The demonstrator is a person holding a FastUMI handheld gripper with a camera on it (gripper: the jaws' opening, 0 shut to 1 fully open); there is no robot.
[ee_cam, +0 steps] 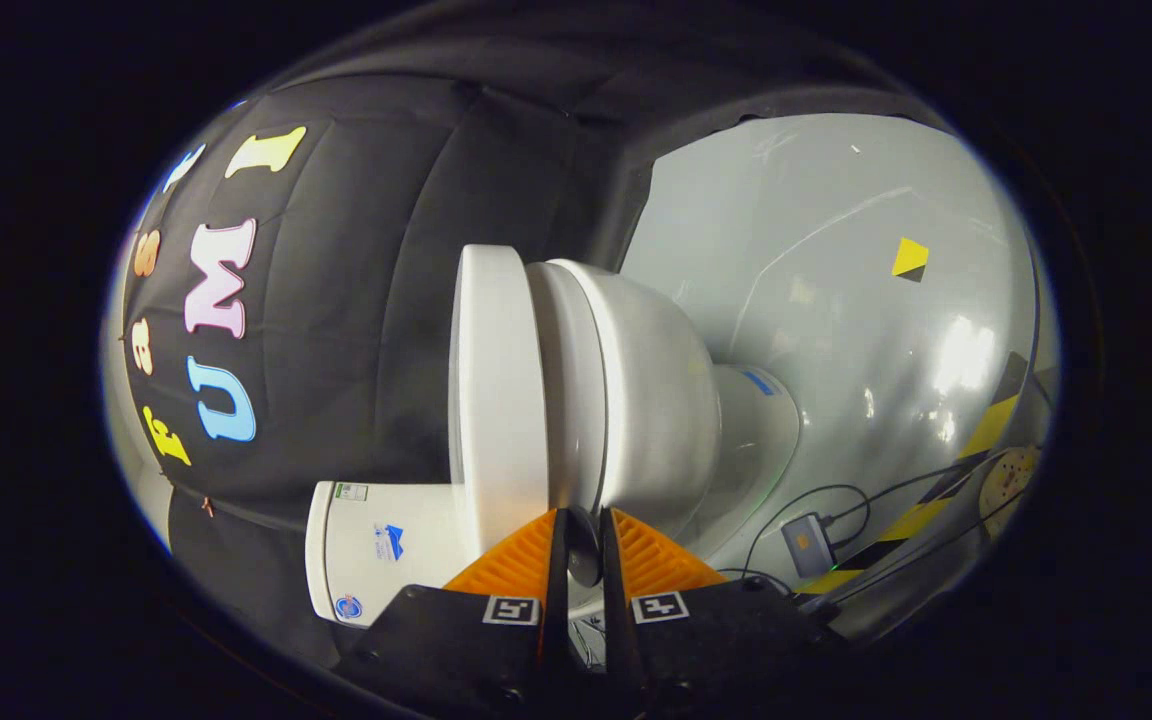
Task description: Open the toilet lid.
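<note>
While fingers (582,520) nearly meet, toilet (626,390) stands on glossy floor (836,300).

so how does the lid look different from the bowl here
The toilet lid is a flat, thin slab, while the bowl is rounded and bulges out before narrowing to its base. The lid's surface is plain, whereas the bowl's base carries a small blue mark. Both are glossy white and lie closed against each other. The gripper has its fingers close together, just short of the seam between them.
</note>
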